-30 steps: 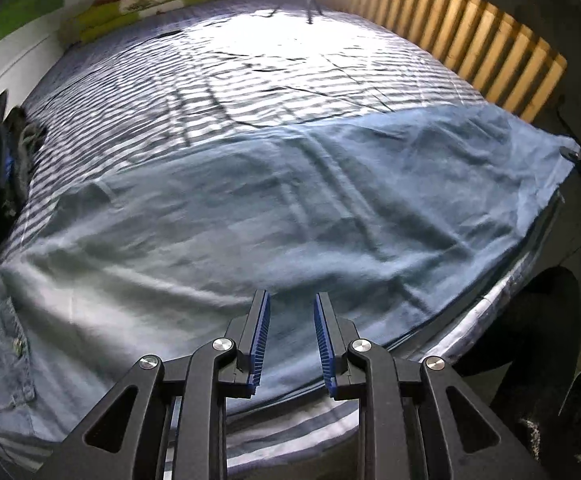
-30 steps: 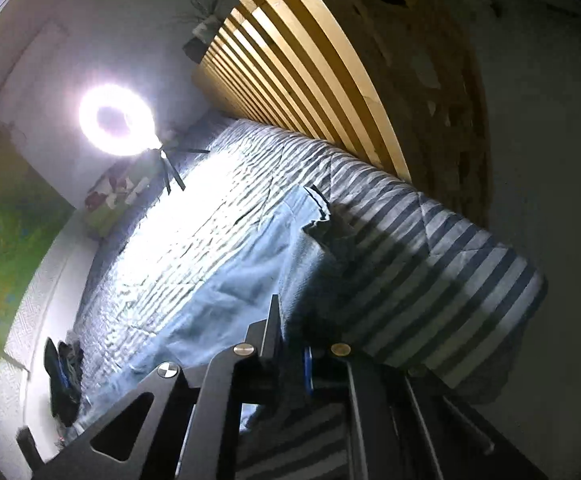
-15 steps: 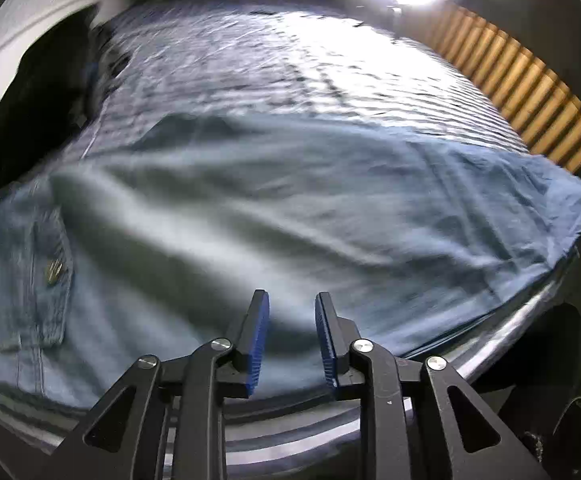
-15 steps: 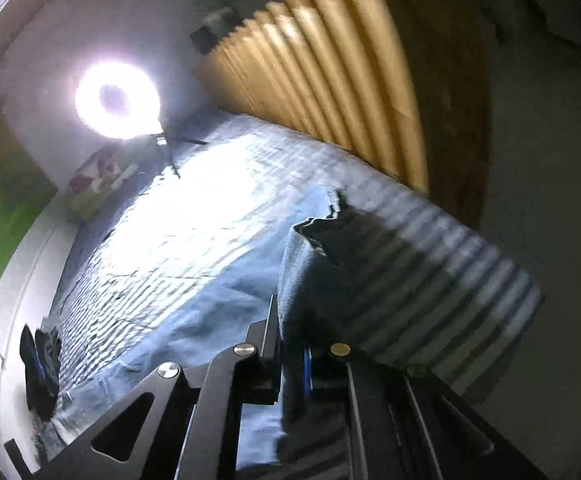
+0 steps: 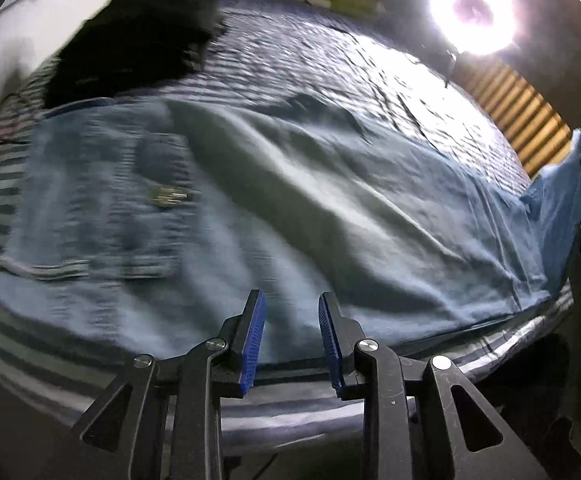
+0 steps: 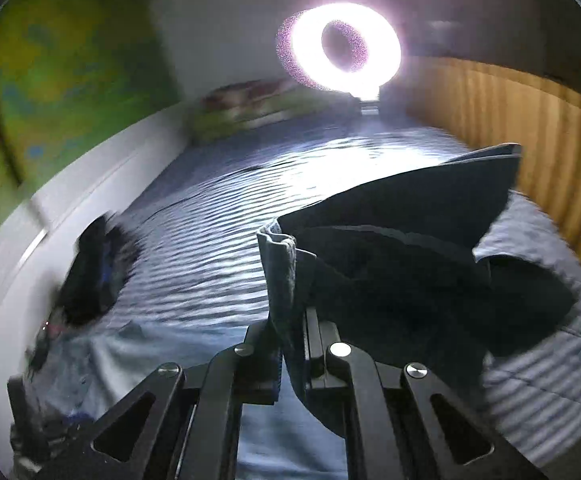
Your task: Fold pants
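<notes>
Right wrist: gripper (image 6: 292, 344) pinching pants (image 6: 390, 248).

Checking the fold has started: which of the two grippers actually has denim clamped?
The right gripper: its jaws pinch the lifted pants hem. The left gripper has nothing between its blue pads.

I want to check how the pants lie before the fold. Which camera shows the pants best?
The left wrist view: the pants spread across the striped bed, with pocket and hem visible, though blurred. The right wrist view shows mainly the lifted leg end, pinched in the right tongs and backlit.
</notes>
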`<action>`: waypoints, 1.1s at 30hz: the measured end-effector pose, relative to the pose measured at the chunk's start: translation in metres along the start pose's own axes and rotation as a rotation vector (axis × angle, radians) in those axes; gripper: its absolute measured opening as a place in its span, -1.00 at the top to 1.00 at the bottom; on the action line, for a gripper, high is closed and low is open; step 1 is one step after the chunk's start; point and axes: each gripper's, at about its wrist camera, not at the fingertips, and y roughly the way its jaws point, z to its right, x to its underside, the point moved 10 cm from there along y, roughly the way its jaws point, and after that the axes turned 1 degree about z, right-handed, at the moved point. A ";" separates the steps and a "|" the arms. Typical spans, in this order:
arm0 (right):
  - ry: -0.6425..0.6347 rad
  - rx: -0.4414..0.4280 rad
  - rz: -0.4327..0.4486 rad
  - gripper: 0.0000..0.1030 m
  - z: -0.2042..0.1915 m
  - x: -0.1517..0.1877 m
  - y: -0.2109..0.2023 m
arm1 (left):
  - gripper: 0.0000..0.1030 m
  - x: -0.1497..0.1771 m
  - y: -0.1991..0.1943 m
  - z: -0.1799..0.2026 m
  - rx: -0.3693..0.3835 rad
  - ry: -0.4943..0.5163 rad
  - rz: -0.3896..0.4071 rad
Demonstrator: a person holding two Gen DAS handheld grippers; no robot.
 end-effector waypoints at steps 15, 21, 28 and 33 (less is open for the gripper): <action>-0.478 -0.312 -0.190 0.87 -0.341 0.153 0.087 | 0.40 0.015 -0.051 -0.126 -0.070 -0.217 0.090; -0.605 -0.315 -0.202 0.87 -0.384 0.204 0.090 | 0.40 0.012 -0.057 -0.156 -0.040 -0.293 0.114; -0.702 -0.318 -0.264 0.79 -0.393 0.241 0.101 | 0.40 -0.002 -0.055 -0.162 -0.023 -0.297 0.124; -0.702 -0.439 -0.308 0.66 -0.391 0.250 0.083 | 0.24 -0.009 -0.053 -0.151 0.003 -0.297 0.131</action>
